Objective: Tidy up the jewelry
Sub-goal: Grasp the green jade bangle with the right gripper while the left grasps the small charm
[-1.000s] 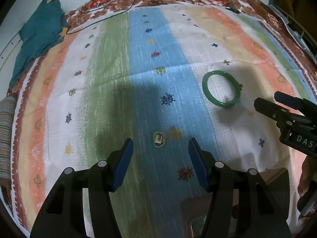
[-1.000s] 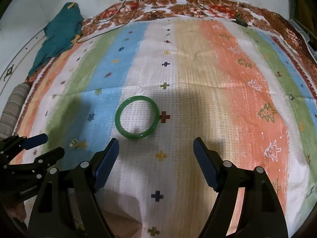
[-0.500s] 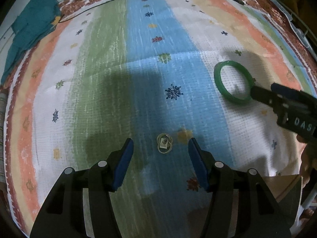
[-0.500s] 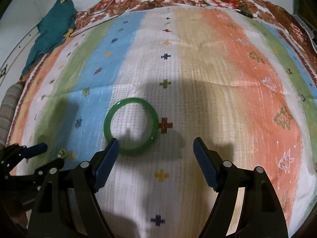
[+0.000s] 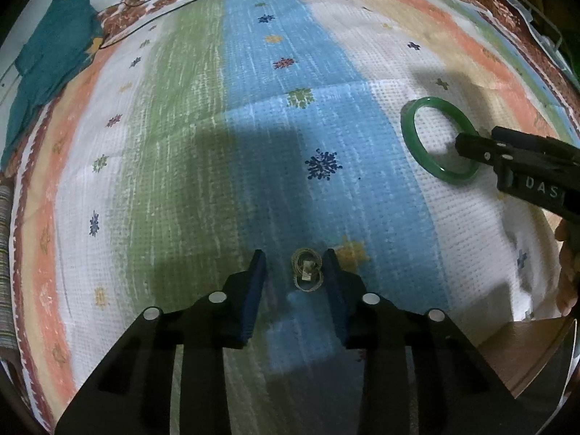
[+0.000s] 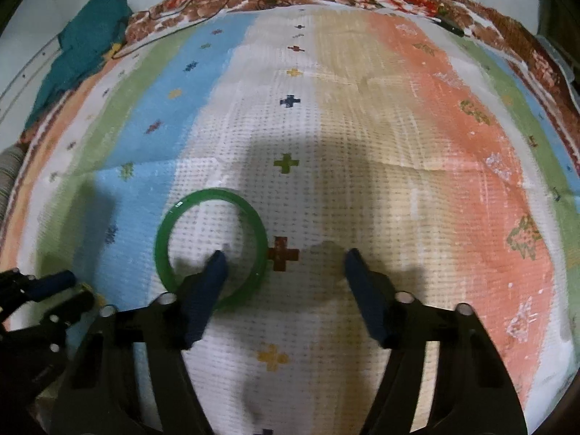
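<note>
Glossy smooth green bangle [image 6: 212, 248], matt woven striped cloth [image 6: 362, 116], metallic earrings [image 5: 307, 270]

Striped cloth [image 6: 362, 116]: green, blue, white, beige, orange bands; small cross and snowflake motifs; brown-red floral border at far edge. Bangle [image 6: 165, 232] glossy green. Small rings [image 5: 306, 270] dull gold. Teal cloth [image 5: 47, 61] far left, yellow patches. Gripper pads [image 5: 255, 286] dark blue.

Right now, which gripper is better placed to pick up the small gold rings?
The left gripper. Its closing jaws already bracket the rings on the blue stripe, though the pads do not seem to touch them yet. The right gripper is off at the green bangle, with one finger inside the hoop.
</note>
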Available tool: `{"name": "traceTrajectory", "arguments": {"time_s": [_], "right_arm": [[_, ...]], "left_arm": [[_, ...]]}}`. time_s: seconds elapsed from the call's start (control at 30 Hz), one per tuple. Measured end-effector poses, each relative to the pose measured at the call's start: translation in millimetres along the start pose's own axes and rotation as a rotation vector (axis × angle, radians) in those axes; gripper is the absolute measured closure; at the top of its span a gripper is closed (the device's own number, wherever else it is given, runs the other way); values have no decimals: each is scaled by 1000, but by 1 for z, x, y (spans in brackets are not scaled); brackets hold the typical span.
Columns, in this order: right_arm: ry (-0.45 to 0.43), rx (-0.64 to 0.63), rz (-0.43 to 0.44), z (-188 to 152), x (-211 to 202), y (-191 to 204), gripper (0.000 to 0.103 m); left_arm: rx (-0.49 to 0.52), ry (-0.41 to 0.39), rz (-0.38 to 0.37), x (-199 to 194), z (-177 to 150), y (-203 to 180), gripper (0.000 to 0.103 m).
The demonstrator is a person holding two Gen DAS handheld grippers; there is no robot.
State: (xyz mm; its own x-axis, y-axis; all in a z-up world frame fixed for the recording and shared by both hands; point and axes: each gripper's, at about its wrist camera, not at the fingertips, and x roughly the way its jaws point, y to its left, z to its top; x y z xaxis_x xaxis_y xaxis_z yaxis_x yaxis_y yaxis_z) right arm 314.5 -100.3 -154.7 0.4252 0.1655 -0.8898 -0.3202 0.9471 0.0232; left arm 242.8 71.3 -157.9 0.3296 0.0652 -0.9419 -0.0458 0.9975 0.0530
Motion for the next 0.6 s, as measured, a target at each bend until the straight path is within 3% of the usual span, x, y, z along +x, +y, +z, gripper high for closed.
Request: {"name": "traceTrajectory", "arguments": {"time_s": [0.1, 0.17, 0.23, 0.6], "right_arm": [[-1, 3, -3, 0, -1, -6, 64], [1, 6, 5, 0, -1, -10, 84], [1, 6, 13, 0, -1, -13, 91], [-60, 28, 9, -10, -34, -17, 95]], "left_arm": [[19, 4, 4, 0, -1, -3, 88], [19, 5, 4, 0, -1, -3, 88], [11, 8, -5, -1, 0, -1, 88], [-4, -53, -37, -33, -6, -1, 88]]}}
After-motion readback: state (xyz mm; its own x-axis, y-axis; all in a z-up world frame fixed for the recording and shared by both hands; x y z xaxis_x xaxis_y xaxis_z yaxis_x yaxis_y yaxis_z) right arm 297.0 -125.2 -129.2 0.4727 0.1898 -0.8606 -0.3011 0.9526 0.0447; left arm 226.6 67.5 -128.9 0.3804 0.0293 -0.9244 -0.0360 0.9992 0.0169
